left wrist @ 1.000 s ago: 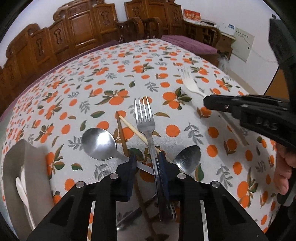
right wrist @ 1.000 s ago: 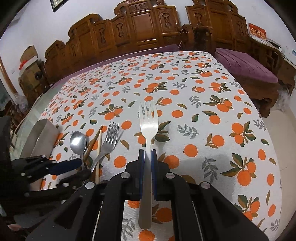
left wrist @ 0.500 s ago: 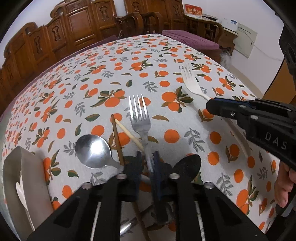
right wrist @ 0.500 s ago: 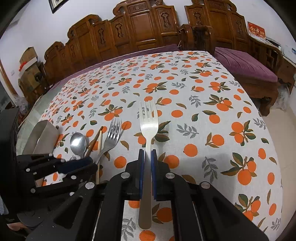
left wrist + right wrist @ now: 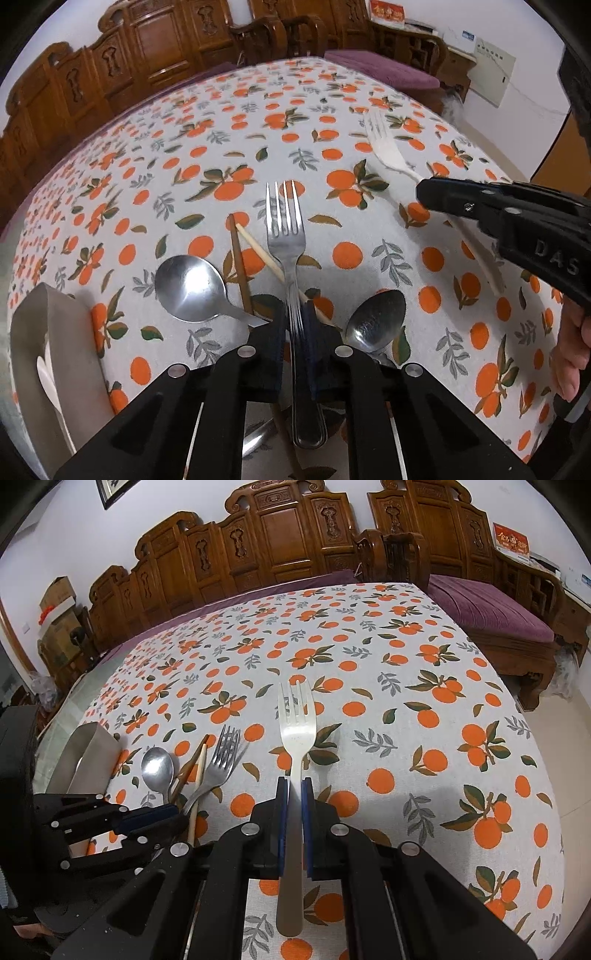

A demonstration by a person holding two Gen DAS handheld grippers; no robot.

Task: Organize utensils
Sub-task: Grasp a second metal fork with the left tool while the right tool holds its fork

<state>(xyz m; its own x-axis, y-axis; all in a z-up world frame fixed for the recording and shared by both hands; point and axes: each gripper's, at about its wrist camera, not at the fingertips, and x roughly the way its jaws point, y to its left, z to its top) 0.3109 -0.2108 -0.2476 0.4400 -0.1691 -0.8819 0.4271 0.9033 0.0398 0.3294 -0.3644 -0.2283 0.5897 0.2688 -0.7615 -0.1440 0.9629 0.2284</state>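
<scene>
Left claw (image 5: 294, 325) is clamped narrow on the handle of the steel fork (image 5: 286, 236). The fork lies on the bench (image 5: 369, 229), crossing the chopsticks (image 5: 240, 269), with one spoon (image 5: 188, 288) on its left and another spoon (image 5: 376, 319) on its right. Right claw (image 5: 293, 794) is pinched on the white fork (image 5: 297, 734), well apart from the pile. Grey holder (image 5: 55, 332) sits at the left edge. My read: lift the steel fork straight up first so the tines clear the chopsticks without dragging them, keep it level, then carry it to the holder. Risk: thin handle pivoting in the pads.
</scene>
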